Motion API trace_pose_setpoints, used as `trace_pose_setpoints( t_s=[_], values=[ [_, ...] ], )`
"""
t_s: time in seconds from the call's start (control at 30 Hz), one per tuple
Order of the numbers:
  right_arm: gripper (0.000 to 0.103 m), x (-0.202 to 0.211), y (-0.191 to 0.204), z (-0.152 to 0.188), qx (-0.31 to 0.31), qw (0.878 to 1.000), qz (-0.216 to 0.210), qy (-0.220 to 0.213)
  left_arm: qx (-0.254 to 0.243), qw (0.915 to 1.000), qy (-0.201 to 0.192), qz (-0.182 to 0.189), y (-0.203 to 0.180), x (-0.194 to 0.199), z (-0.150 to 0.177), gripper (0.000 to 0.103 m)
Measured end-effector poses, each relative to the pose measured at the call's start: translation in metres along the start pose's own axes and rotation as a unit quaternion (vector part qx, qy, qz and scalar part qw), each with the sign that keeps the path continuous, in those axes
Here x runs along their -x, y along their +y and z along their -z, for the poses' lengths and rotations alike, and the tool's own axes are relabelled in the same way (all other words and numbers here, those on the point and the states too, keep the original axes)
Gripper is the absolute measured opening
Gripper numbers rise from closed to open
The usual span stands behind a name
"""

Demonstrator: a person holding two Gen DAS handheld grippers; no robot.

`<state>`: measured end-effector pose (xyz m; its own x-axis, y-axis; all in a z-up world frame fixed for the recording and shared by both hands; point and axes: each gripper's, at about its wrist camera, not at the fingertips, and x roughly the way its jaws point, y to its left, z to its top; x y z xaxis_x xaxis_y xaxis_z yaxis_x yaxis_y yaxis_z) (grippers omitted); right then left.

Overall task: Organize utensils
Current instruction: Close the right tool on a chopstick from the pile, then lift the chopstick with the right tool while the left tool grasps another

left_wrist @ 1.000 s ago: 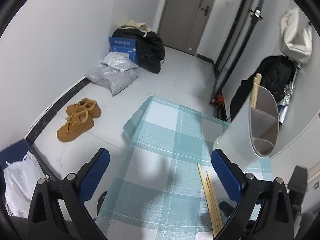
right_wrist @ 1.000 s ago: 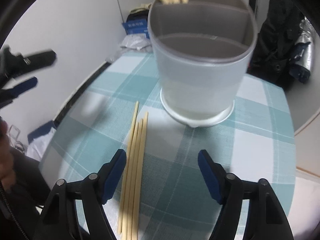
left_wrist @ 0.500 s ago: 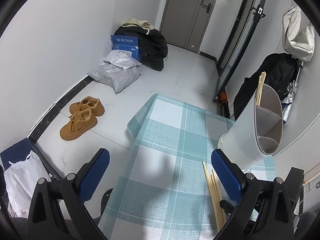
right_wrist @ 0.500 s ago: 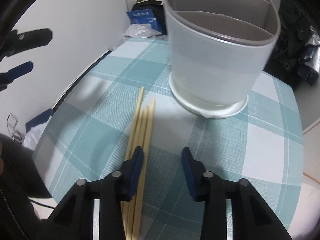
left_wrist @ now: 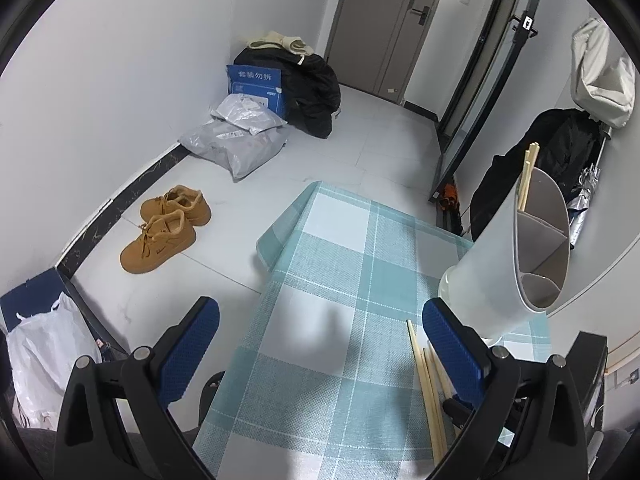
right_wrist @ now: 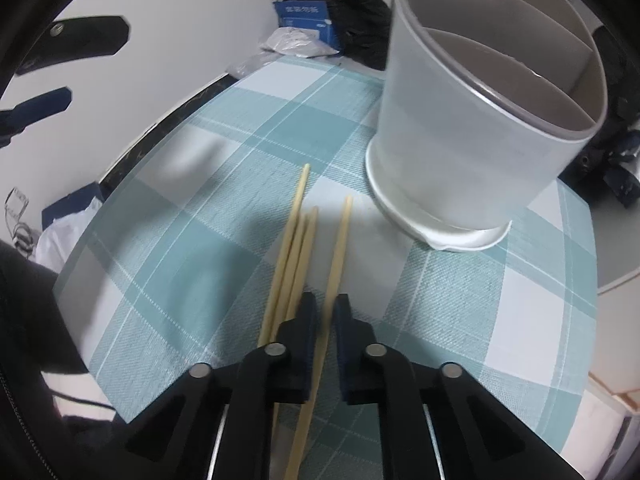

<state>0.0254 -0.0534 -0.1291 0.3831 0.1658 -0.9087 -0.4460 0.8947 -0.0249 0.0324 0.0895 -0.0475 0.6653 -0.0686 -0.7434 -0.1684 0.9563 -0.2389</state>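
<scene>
A white divided utensil holder stands on the teal checked tablecloth, with a few chopsticks upright in its far compartment. Several loose wooden chopsticks lie on the cloth in front of it. My right gripper is closing tight on a single chopstick, its pads pressing it from both sides, with the tip angled away from the others. My left gripper hangs open over the table's left part with nothing between its fingers. It also shows at the upper left of the right wrist view.
The table's left edge drops to a tiled floor. On the floor are tan shoes, grey parcels, a black pile of clothes and a white plastic bag. A dark coat hangs behind the holder.
My right gripper has moved forward and low over the chopsticks, and its jaws went from wide apart to shut on the rightmost one, which now angles away from the rest. The left gripper stayed put.
</scene>
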Motion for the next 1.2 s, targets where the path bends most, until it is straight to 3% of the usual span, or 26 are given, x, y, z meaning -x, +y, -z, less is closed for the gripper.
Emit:
trace_pose_setpoints(
  t_s=[0.33,0.77,0.97,1.2],
  values=[
    [0.005,0.014,-0.007,0.023,0.004,1.0,0.003,0.025,0.015,0.9998,0.01,-0.003,0.004,-0.003,0.002,0.099],
    [0.007,-0.006,0.0,-0.019,0.017,1.0,0.018,-0.004,0.05,0.9985,0.012,-0.018,0.018,-0.006,0.001,0.099],
    [0.004,-0.009,-0.007,-0.022,-0.011,1.0,-0.003,-0.013,0.054,0.998,0.027,-0.014,0.021,-0.014,0.004,0.099],
    [0.004,0.034,-0.03,-0.012,-0.063,0.995,-0.035,-0.067,0.028,0.9978,0.058,-0.016,0.006,-0.026,0.009,0.099]
  ],
)
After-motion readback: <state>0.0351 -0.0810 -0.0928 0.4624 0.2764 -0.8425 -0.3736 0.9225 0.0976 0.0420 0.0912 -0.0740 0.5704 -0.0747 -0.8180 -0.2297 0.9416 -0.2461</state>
